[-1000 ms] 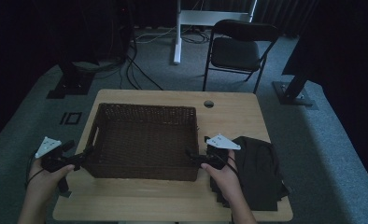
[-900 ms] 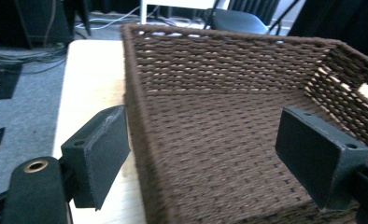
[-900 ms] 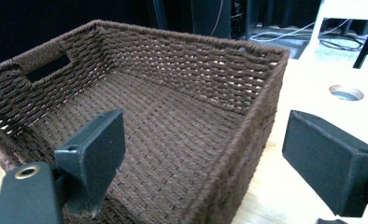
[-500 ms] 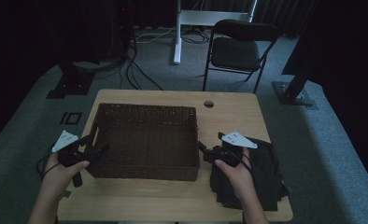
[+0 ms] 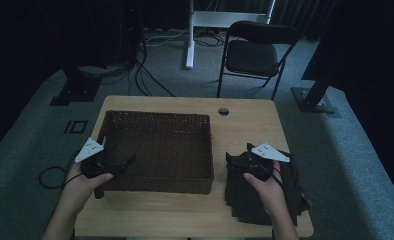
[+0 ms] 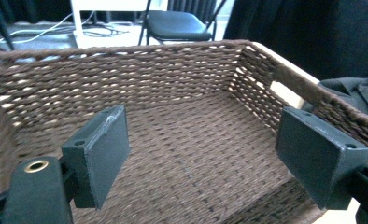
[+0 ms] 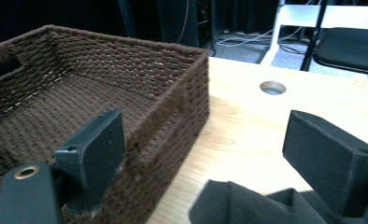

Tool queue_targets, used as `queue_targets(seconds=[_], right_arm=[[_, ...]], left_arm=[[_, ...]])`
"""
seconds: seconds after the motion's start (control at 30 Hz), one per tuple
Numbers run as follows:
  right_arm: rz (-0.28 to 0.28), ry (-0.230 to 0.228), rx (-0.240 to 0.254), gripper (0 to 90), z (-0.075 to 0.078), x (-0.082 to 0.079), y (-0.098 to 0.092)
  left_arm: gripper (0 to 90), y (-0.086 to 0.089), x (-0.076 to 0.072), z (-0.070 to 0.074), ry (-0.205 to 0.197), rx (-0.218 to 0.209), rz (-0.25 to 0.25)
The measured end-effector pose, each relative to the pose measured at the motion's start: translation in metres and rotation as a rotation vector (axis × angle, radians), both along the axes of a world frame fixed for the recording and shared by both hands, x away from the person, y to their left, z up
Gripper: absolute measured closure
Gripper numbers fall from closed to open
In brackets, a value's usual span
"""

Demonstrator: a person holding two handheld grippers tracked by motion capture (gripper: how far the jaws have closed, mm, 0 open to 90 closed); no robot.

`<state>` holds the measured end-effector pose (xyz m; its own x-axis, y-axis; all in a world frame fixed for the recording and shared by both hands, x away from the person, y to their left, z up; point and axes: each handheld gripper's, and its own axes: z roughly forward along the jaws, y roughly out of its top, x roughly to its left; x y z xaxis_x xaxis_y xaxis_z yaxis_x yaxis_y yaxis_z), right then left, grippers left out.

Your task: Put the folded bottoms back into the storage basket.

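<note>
A brown woven basket (image 5: 157, 150) sits on the wooden table (image 5: 245, 125), and nothing lies in it. My left gripper (image 5: 125, 161) reaches over the basket's left rim. In the left gripper view its jaws stand open (image 6: 210, 158) above the woven basket floor (image 6: 191, 140), with nothing between them. A pile of black cloth (image 5: 285, 195) lies to the right of the basket. My right gripper (image 5: 237, 160) hovers over the pile's left edge. It is open (image 7: 215, 163), with the basket's right wall (image 7: 182, 107) at the left and a fold of black cloth (image 7: 243, 203) just below.
A round cable hole (image 5: 223, 111) sits in the table's far side, also seen as the hole (image 7: 272, 87). A black folding chair (image 5: 255, 52) and a white stand (image 5: 190, 35) are on the floor beyond. Cables (image 5: 55, 175) trail off the table's left edge.
Both hands have shifted to the right. The left gripper has come from beside the basket to over its left rim; the right has moved off the basket's right wall to above the cloth.
</note>
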<state>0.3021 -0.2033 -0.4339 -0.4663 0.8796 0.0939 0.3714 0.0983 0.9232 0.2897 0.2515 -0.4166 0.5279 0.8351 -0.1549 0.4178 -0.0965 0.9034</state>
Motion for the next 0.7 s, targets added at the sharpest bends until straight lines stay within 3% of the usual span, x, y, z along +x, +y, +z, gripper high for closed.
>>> queue_targets(seconds=[0.7], right_arm=[[-0.093,0.013,-0.012,12.5,-0.008,-0.011,-0.054]], left_arm=[[18.6,-0.078,0.004,-0.007,-0.004,0.007,-0.166]])
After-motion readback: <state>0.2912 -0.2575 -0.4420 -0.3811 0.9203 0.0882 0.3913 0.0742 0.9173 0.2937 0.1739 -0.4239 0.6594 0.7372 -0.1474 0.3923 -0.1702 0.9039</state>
